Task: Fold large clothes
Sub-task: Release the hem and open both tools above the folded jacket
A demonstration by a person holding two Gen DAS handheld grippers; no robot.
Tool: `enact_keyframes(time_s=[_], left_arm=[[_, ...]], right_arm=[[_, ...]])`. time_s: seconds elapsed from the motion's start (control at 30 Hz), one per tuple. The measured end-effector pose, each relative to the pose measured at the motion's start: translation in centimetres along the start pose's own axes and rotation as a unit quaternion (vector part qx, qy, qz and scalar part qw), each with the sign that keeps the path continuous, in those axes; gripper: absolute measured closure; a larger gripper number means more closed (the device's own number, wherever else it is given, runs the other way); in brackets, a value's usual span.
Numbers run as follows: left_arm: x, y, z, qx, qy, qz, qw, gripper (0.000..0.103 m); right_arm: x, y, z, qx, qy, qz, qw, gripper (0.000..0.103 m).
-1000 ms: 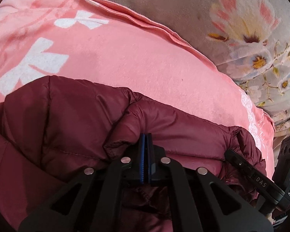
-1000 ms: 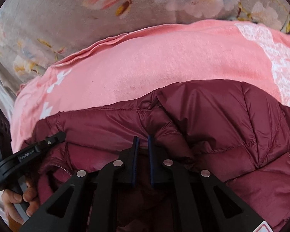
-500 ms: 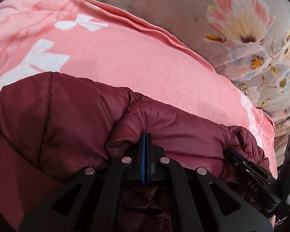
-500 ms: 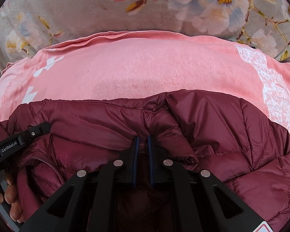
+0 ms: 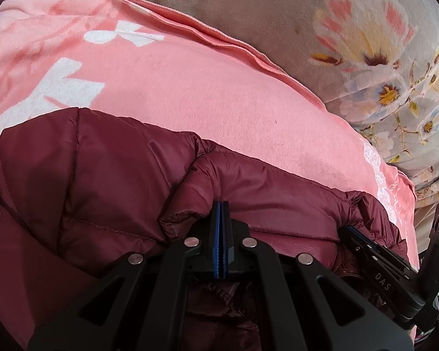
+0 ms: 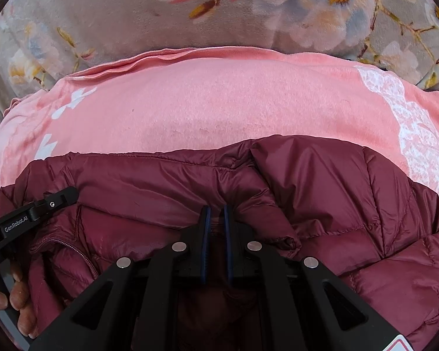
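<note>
A maroon quilted puffer jacket (image 5: 102,175) lies on a pink blanket (image 5: 190,87). My left gripper (image 5: 221,204) is shut on a fold of the jacket's edge. In the right wrist view the same jacket (image 6: 351,204) fills the lower half, and my right gripper (image 6: 216,209) is shut on a thick fold of it, with jacket fabric pinched between the narrow-set jaws. Each gripper shows at the edge of the other's view: the right one in the left wrist view (image 5: 389,275), the left one in the right wrist view (image 6: 29,216), so they hold the jacket side by side.
The pink blanket (image 6: 219,102) with white prints lies over a grey floral cover (image 6: 131,14), which also shows in the left wrist view (image 5: 307,29). The person's fingers (image 6: 17,307) show at the lower left of the right wrist view.
Both grippers have carried the jacket edge forward over the pink blanket; more of the jacket now lies flat, and the right wrist view has turned toward the floral cover.
</note>
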State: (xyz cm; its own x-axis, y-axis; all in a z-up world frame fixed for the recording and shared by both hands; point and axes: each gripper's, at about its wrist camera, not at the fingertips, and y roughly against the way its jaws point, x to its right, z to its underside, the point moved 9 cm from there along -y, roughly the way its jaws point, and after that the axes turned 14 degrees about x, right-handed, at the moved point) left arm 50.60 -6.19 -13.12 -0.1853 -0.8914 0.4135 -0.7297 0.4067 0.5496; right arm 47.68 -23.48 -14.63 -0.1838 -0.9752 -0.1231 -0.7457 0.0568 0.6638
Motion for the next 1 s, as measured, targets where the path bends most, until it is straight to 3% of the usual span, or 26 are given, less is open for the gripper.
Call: enact_keyframes(time_s=[0.13,0.23,0.3,0.33,0.37,0.4,0.47,0.53,0.63,0.7,0.8,0.9,1.0], left_arm=[[-0.1,-0.1,-0.1,0.000,0.010,0.005,0.9999,0.102],[-0.4,0.4,-0.3,0.001,0.033,0.018,0.9993,0.102],[-0.9,2.6,-0.2,-0.004,0.047,0.004,0.9989,0.102],[-0.9,4.8,-0.3,0.003,0.053,0.008,0.9986,0.091],[-0.8,7.0,-0.4,0.011,0.054,0.021,0.9983,0.069],[-0.9,10.2,-0.4,0.019,0.050,0.033,0.9980,0.060],[-1.4,15.5,0.1,0.032,0.042,0.045,0.9976,0.042],[-3.4,21.5,1.8,0.030,0.038,0.037,0.9981,0.035],[-6.8,27.8,5.3,0.015,0.065,0.025,0.9975,0.027],[-9.8,31.3,9.0,-0.006,0.110,0.013,0.9938,0.026],[-12.0,34.5,13.5,-0.029,0.163,0.020,0.9860,0.026],[-11.9,35.5,16.5,-0.048,0.169,0.022,0.9841,0.026],[-10.8,36.4,17.5,-0.043,0.155,0.025,0.9866,0.027]], right_arm=[[0.2,0.3,-0.2,0.005,-0.022,-0.019,1.000,0.096],[0.9,2.4,-0.4,0.015,-0.058,-0.046,0.997,0.085],[1.9,7.4,0.0,0.024,-0.095,-0.071,0.993,0.062],[2.3,9.7,0.3,0.034,-0.099,-0.079,0.991,0.053],[3.3,13.2,1.1,0.046,-0.095,-0.078,0.991,0.038],[4.4,16.8,2.2,0.058,-0.084,-0.072,0.992,0.032],[7.0,21.9,5.0,0.062,-0.061,-0.051,0.995,0.027],[10.5,27.1,9.4,0.046,-0.058,-0.012,0.997,0.026],[14.8,33.3,15.4,0.022,-0.126,0.009,0.992,0.025],[16.8,36.4,18.7,0.016,-0.181,0.011,0.983,0.022],[17.8,38.2,21.9,0.007,-0.216,0.011,0.976,0.022],[17.1,38.6,23.9,0.005,-0.248,-0.016,0.969,0.022],[15.7,38.0,25.0,-0.002,-0.266,-0.036,0.963,0.021]])
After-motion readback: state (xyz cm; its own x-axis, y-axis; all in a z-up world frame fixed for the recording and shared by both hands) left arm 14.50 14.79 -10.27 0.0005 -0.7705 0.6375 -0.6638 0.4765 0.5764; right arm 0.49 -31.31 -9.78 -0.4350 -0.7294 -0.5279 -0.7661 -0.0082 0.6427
